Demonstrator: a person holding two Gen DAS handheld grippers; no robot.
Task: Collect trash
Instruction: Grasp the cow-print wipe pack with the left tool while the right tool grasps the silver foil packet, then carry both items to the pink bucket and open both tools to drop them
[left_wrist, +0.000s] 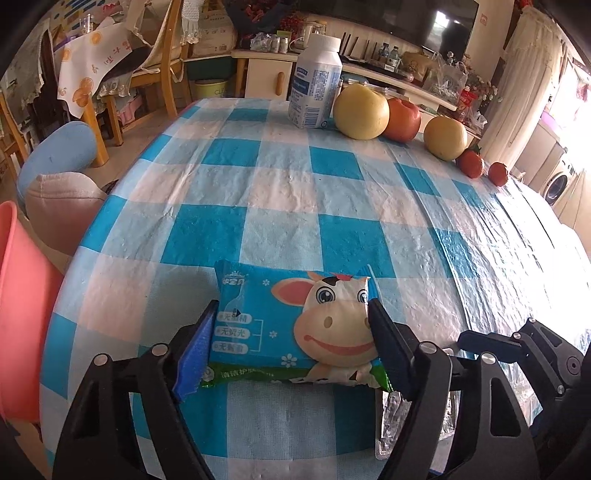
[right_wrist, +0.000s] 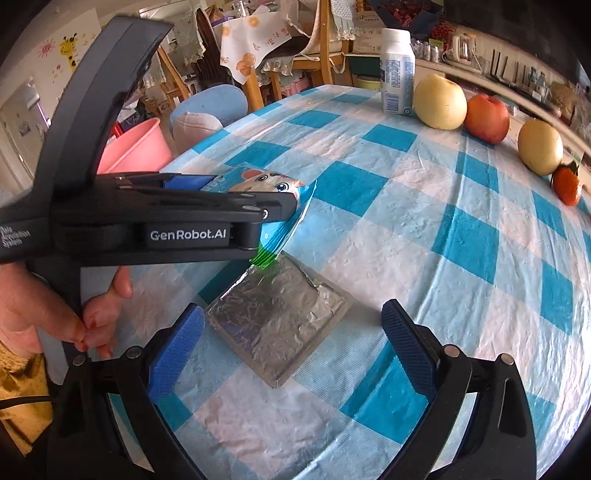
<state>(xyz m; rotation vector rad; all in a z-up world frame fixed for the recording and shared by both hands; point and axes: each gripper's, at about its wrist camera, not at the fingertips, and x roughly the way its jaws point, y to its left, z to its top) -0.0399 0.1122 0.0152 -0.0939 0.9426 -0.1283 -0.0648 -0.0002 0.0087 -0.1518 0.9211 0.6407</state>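
A blue wipes packet with a cartoon cow sits between the fingers of my left gripper, which is shut on its two ends just above the checked tablecloth. In the right wrist view the packet sticks out past the left gripper's body. A flat silver foil blister pack lies on the cloth. My right gripper is open, its blue pads on either side of the foil pack, not touching it. The foil pack's edge shows in the left wrist view.
A white bottle, two yellow pears, a red apple and small red-orange fruits stand along the table's far edge. A pink bin and cushioned stools stand off the table's left side, with chairs behind.
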